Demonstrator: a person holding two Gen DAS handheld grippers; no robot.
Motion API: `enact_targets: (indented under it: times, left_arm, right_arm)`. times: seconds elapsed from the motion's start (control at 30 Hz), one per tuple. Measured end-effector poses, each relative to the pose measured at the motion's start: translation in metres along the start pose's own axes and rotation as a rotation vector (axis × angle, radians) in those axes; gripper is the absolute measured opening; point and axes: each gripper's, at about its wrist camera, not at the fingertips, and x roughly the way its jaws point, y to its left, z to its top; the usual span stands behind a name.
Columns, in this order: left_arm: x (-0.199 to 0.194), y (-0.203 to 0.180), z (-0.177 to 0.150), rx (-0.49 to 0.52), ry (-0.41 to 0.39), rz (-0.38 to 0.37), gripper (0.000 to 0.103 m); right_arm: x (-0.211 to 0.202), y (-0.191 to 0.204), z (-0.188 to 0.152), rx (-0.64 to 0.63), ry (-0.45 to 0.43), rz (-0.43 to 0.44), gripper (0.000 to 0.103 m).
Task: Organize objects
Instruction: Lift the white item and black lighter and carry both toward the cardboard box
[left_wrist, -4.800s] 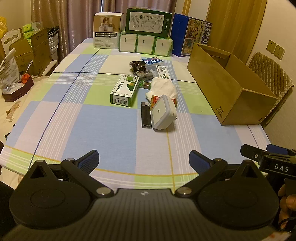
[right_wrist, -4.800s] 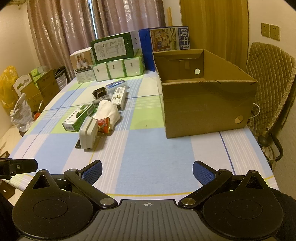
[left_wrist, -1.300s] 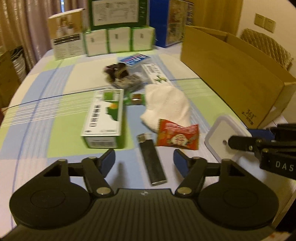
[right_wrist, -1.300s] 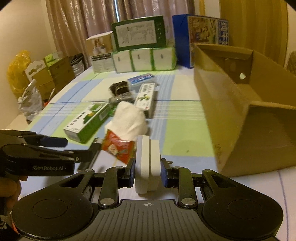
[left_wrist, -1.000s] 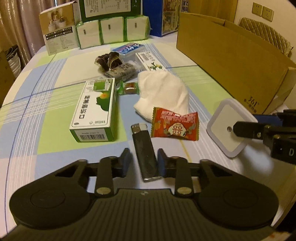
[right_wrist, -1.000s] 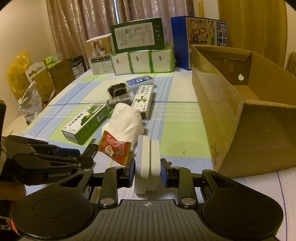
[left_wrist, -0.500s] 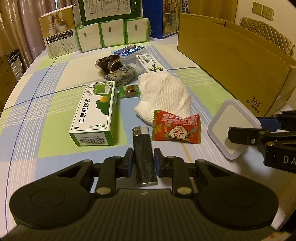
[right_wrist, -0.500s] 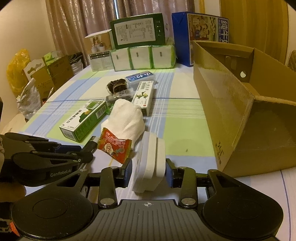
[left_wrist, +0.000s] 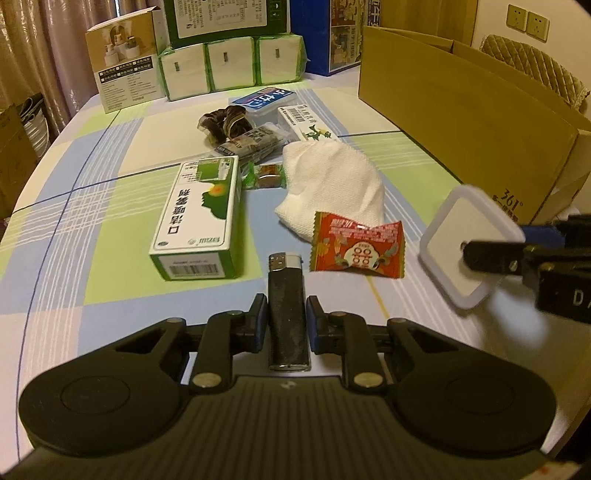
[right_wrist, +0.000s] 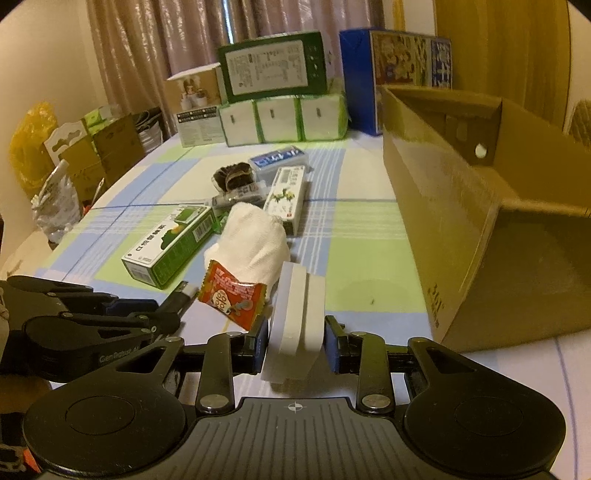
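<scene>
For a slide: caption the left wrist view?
Left gripper shut on lighter; right gripper holds white adapter beside cardboard box.

I see a tablecloth (left_wrist: 92, 229) checked in blue, green and cream; a black lighter (left_wrist: 287, 314) with silver top; a red snack packet (left_wrist: 356, 249); a white cloth (left_wrist: 332, 184); a green-and-white carton (left_wrist: 199, 206); a brown cardboard box (right_wrist: 480, 229).

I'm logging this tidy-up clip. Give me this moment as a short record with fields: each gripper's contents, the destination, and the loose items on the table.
left gripper: shut on black lighter
right gripper: shut on white square plug-in device
likely destination: open cardboard box, nothing visible inside
loose items: green medicine box, white cloth, red snack packet
surface: checked tablecloth
</scene>
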Motion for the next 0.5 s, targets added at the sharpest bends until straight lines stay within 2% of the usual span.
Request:
enact_targets:
  times: [0.3,0.5]
  left_arm:
    - [-0.024,-0.004,-0.003,-0.017,-0.018,-0.008,0.018]
    - [-0.054,-0.018,0.009,-0.019,-0.07,-0.016,0.018]
  right_arm:
    - [-0.021,0.007,-0.01,-0.033,-0.027,-0.035,0.029]
    - [-0.046,0.008,-0.007,-0.041,-0.067,-0.05,0.029]
